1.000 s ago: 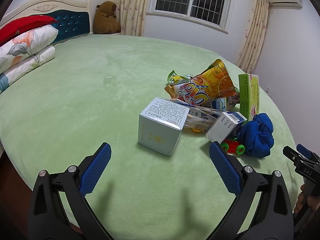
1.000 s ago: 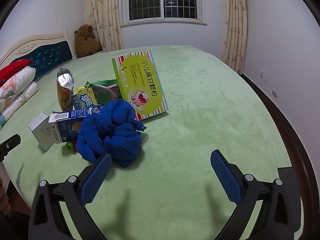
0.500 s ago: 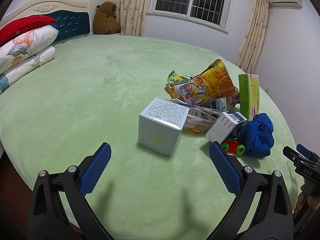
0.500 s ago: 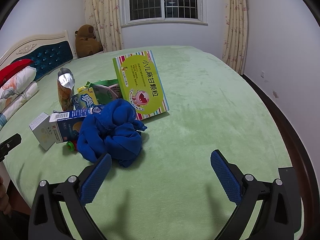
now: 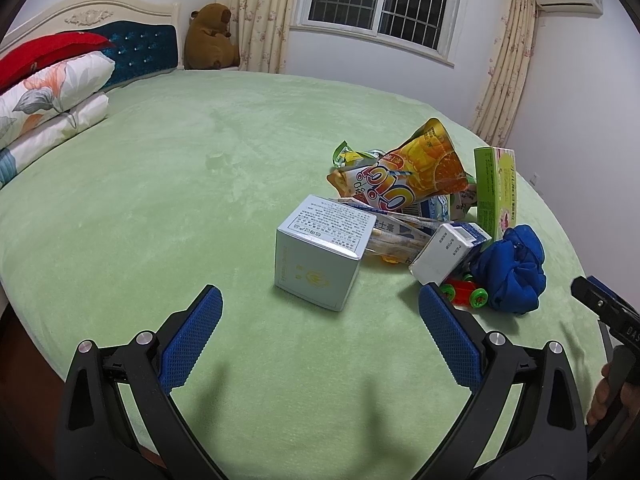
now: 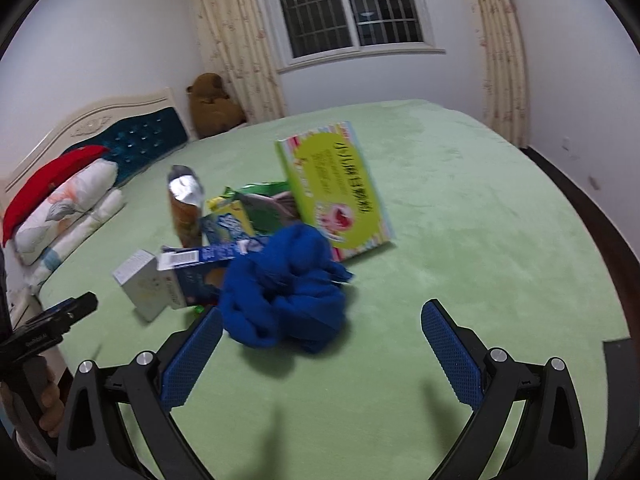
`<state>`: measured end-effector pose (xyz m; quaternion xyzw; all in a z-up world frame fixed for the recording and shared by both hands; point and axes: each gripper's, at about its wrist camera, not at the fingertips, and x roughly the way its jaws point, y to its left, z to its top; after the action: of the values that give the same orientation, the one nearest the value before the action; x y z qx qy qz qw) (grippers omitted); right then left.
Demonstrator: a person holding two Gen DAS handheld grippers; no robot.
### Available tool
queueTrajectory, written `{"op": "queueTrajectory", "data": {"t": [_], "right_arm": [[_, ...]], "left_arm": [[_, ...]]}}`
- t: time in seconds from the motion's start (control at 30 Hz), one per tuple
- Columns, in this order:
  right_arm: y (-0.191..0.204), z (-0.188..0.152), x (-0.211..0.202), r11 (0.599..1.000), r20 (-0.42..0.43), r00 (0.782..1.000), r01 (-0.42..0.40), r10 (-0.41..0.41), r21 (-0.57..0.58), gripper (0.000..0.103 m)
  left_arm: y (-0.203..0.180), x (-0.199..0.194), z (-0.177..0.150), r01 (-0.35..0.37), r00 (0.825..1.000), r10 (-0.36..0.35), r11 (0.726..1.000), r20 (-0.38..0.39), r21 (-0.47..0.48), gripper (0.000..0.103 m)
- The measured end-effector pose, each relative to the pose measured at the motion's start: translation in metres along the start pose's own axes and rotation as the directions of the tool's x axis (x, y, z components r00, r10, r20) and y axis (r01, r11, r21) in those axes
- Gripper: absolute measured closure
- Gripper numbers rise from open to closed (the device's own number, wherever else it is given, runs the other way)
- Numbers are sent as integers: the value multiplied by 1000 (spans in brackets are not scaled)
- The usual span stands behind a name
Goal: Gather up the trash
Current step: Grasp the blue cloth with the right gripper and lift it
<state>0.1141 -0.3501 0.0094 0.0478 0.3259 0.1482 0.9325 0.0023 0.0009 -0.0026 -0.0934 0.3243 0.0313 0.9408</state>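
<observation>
Your left gripper (image 5: pixel 320 304) stands wide apart and holds nothing, low over the green bedspread (image 5: pixel 160 200); at its 12 o'clock sits a pale square box (image 5: pixel 320 256), printed face up, one corner toward you; at 1 o'clock an orange juice pouch (image 5: pixel 408 180) lies on the trash pile, long axis running 8 to 2 o'clock; a small white carton (image 5: pixel 444 256) leans at 2 o'clock, touching a blue cloth (image 5: pixel 516 272). Your right gripper (image 6: pixel 322 316) is likewise fully spread and empty; the blue cloth (image 6: pixel 284 292) lies crumpled at its 11 o'clock; a green medicine box (image 6: pixel 336 192) stands tilted behind it.
</observation>
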Motion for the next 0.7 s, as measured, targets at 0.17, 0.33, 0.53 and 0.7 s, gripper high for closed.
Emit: {"op": "queueTrajectory", "data": {"t": [0.17,0.33,0.53,0.7], "right_arm": [[15,13,24,997,-26,999,-47,46,-57,5],[4,25,65,995,-111,989,-95,97,27,5],[-10,25,109,983,-216,965,-123,150,136,5],[-7,16,121,974,-259,946,-156,195,163,18]], "left_arm": [[2,-1,1,5,1000,-5,1000,1,-2,7],[6,0,1,19,1000,-19,1000,-11,-18,7],[12,2,4,42,999,-42,998,-15,-53,7],[13,6,3,52,998,-54,997,-24,-61,7]]}}
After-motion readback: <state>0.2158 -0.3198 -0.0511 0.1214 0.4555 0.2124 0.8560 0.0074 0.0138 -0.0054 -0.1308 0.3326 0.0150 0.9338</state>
